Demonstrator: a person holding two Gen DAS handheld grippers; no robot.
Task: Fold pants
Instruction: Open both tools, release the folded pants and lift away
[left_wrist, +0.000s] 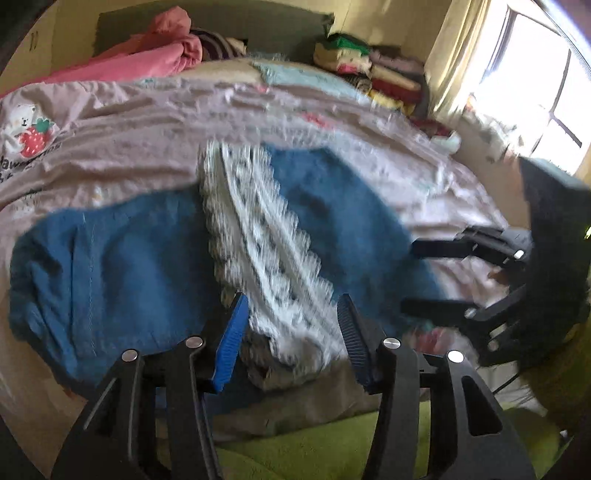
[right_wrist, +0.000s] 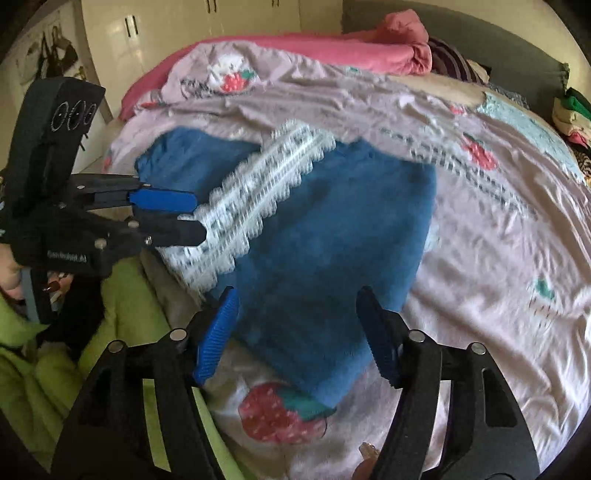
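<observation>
Blue pants (left_wrist: 122, 266), banded with a white patterned strip (left_wrist: 258, 236), lie spread on a pink strawberry-print sheet (left_wrist: 155, 122), just ahead of both sets of fingers. The left gripper (left_wrist: 291, 332) hovers with its blue pads apart, the white strip showing between and beyond them, nothing pinched. The right gripper (right_wrist: 299, 332) likewise stands apart and empty over the near edge of the blue cloth; in its view the left one reaches in from the side toward the strip's near end. Both views are motion-blurred. Judging by the flat, doubled look of the cloth, one fold seems laid and the hands are between grasps. The next move likely calls for each gripper to drop onto an edge, pinch, then carry it across evenly.
</observation>
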